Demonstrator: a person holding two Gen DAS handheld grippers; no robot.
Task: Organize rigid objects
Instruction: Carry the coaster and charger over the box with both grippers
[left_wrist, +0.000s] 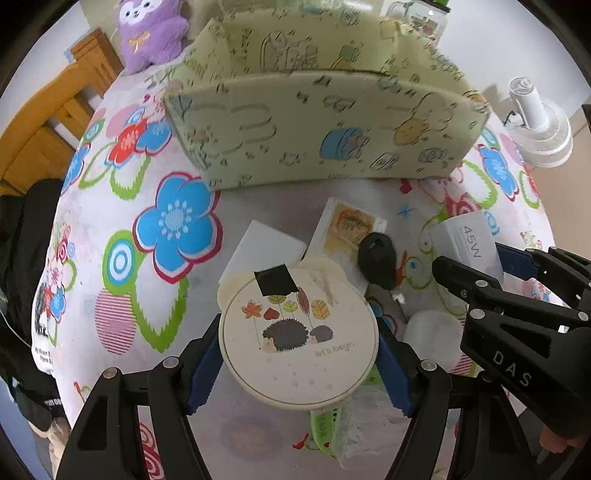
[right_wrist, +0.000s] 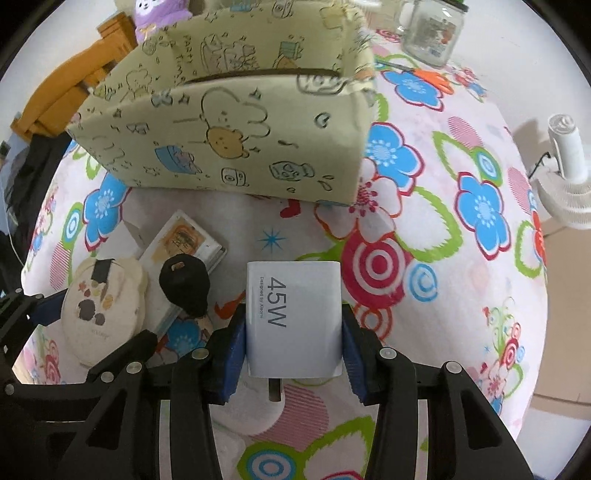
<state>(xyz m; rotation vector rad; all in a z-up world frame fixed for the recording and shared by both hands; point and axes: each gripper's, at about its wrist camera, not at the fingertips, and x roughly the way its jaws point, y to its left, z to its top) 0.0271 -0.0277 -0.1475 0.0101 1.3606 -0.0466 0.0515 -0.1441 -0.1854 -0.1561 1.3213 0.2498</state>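
Note:
My left gripper (left_wrist: 297, 354) is shut on a cream round disc (left_wrist: 299, 332) with a hedgehog picture; its blue pads press on the disc's two sides. A black tape patch sits on the disc's far edge. My right gripper (right_wrist: 293, 332) is shut on a white charger marked 45W (right_wrist: 295, 310), prongs toward the camera. In the left wrist view the right gripper (left_wrist: 472, 258) and the charger (left_wrist: 469, 240) appear at the right. The disc (right_wrist: 99, 314) shows at the left of the right wrist view. A pale yellow printed storage box (left_wrist: 325, 129) (right_wrist: 229, 147) stands open just beyond both.
On the flowered tablecloth (right_wrist: 443, 184) lie a black key fob (left_wrist: 378, 260), a small illustrated box (left_wrist: 347, 225), a white flat box (left_wrist: 266, 247) and a green strap (left_wrist: 325, 424). A glass jar (right_wrist: 432, 33), orange scissors (right_wrist: 432, 77), a purple plush (left_wrist: 151, 33) and a white fan (left_wrist: 535, 129) ring the table.

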